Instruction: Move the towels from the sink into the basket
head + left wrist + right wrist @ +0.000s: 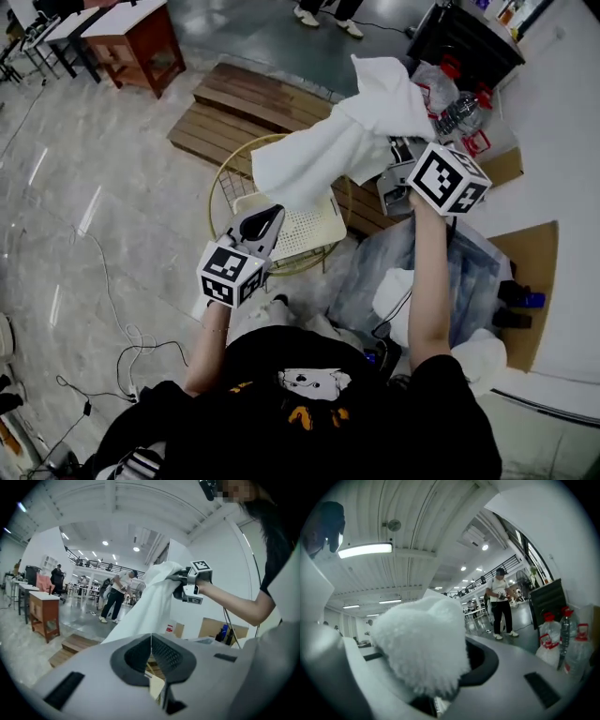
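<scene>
My right gripper point(398, 167) is shut on a white towel point(342, 136). It holds the towel up in the air, and the cloth hangs down to the left over the gold wire basket point(223, 183) on the floor. In the right gripper view the fluffy towel point(419, 644) fills the jaws. My left gripper point(270, 217) hovers over the basket's near side, shut and holding nothing; its jaws meet at the tip point(151, 638). The left gripper view shows the towel point(150, 599) hanging from the right gripper point(180, 581). More white towels point(398, 292) lie in a blue-grey lined tub point(441, 258) by my right side.
A cream perforated panel point(305, 230) lies in the basket. Wooden steps point(248, 103) stand behind it. Water bottles point(459, 111) and a black cabinet point(464, 37) are at the far right, a brown table point(131, 37) far left. Cables point(122, 337) trail on the floor. People stand in the background.
</scene>
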Available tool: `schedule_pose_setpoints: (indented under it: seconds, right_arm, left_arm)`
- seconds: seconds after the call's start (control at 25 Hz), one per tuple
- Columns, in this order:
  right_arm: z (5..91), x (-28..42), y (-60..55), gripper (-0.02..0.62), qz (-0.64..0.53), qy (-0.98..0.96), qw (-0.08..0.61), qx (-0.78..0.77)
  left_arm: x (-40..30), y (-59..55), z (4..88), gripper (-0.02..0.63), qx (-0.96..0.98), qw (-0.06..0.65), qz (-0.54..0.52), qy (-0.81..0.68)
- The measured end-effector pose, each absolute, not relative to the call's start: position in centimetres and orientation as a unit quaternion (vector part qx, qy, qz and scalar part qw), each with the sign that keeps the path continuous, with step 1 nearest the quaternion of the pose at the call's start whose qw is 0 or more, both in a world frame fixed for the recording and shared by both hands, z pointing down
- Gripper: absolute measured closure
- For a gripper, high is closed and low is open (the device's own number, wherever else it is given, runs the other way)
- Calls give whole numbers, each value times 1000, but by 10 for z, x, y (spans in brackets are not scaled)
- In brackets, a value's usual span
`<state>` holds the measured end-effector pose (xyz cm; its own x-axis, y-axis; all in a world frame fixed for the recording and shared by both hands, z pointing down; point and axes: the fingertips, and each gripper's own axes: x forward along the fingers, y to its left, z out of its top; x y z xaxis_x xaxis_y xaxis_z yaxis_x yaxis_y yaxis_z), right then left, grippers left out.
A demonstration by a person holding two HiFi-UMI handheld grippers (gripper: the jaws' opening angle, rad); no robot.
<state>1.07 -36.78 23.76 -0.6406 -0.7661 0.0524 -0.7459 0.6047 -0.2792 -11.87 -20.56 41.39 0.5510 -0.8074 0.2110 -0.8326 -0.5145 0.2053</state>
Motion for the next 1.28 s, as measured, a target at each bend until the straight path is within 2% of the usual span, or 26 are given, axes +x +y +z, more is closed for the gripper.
schedule_pose_setpoints:
  seconds: [0.28,0.8,0.92,1.04,1.28]
  right_arm:
    - [358,-53,-387,511,-205,898,-45,-387]
    - [693,-85,-375,496,-267,827,-343,-357]
    - [746,-83,-366,458,-288,803,-386,-351]
    - [770,-79,-361,302,-317,778,-414,-351]
    - [751,-78,-353,290,-304,791,-408,-339]
  left_arm:
    - [-161,-211,445,597,848,164,61,-499]
    - [-187,-237,519,597,836,192,94,-505]
    - [-190,-236,529,597,834,201,103,-504]
    - [-195,-233,535,597,830,211,108,-504]
    - [-197,-231,539,597,829,222,110,-502]
